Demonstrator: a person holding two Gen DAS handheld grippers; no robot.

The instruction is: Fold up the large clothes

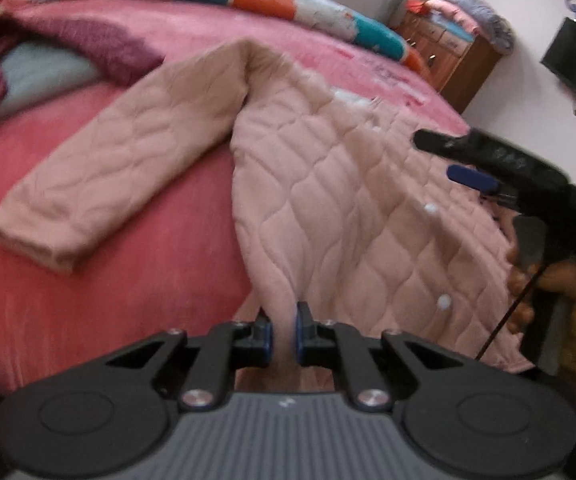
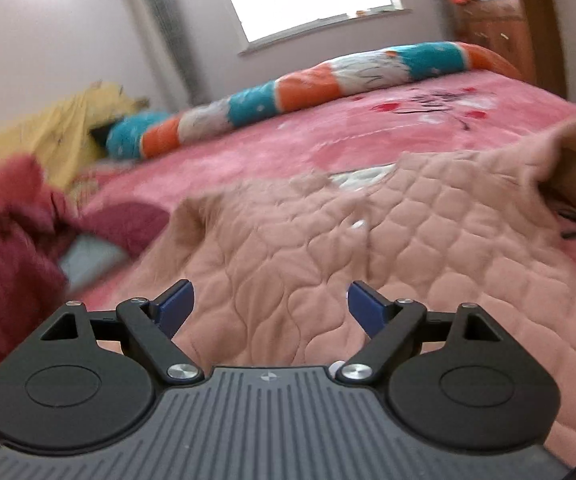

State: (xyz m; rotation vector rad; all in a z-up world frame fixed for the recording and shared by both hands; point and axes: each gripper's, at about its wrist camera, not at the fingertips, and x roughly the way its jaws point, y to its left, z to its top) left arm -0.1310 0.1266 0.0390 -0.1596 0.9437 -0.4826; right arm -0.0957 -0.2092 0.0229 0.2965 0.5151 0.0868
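A pink quilted jacket (image 1: 348,184) lies spread on the bed, its left sleeve (image 1: 100,184) stretched out to the left. My left gripper (image 1: 284,336) is shut on the jacket's near hem, with a fold of fabric pinched between its blue pads. My right gripper (image 2: 270,304) is open and empty, hovering just above the jacket (image 2: 328,264). It also shows in the left wrist view (image 1: 460,164), held by a hand above the jacket's right side. White buttons (image 1: 430,209) run down the front.
The bed has a pink blanket (image 1: 88,300). A rolled teal, orange and white quilt (image 2: 288,92) lies along its far edge. Maroon clothes (image 2: 12,232) and a yellow cloth (image 2: 60,132) are piled at the left. A wooden dresser (image 1: 456,60) stands at the back right.
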